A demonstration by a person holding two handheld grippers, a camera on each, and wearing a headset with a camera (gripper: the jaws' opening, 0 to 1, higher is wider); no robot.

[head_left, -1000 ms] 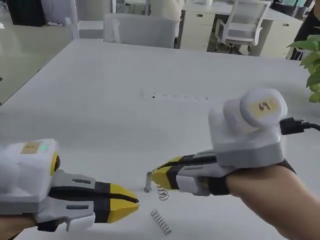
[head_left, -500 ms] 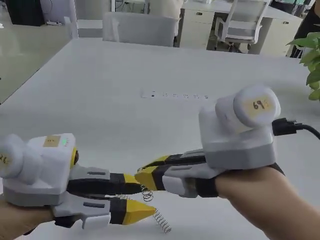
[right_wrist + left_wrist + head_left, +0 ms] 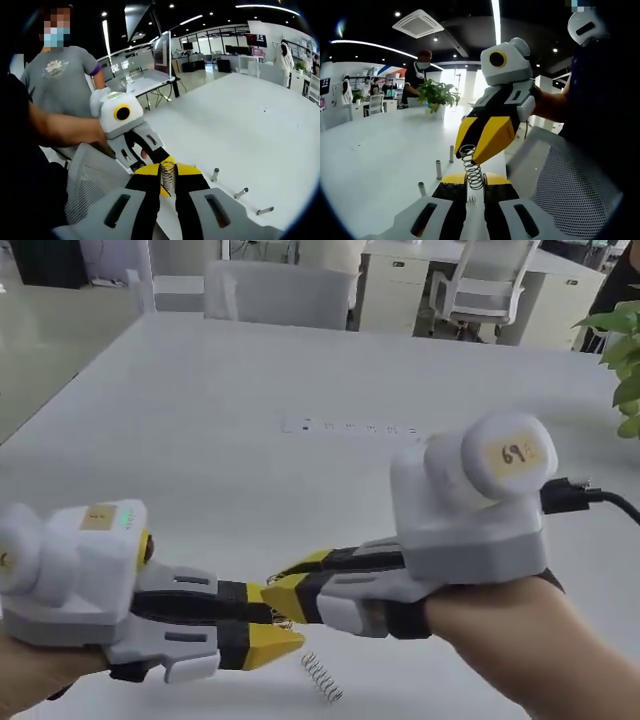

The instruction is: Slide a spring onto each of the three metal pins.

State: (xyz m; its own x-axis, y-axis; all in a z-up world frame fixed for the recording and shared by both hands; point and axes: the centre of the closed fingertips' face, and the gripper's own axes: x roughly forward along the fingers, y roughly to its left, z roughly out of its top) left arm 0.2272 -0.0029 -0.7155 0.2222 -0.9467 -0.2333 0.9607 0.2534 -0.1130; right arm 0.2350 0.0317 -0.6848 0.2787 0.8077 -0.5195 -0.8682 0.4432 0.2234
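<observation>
Spring (image 3: 472, 169): clamped at one end in left gripper (image 3: 470, 184) fingers, other end in right gripper (image 3: 168, 173) fingers, both near-closed. Looks light, soft, prone to kink or pop out; best gripped by end coils. Spare spring (image 3: 321, 677) on counter (image 3: 300, 390) below it; three pins (image 3: 439, 169) beyond it.

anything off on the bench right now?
Nothing damaged. A loose spring lies on its side on the table, off the pins, all three bare. The held spring spans right gripper and left gripper.
</observation>
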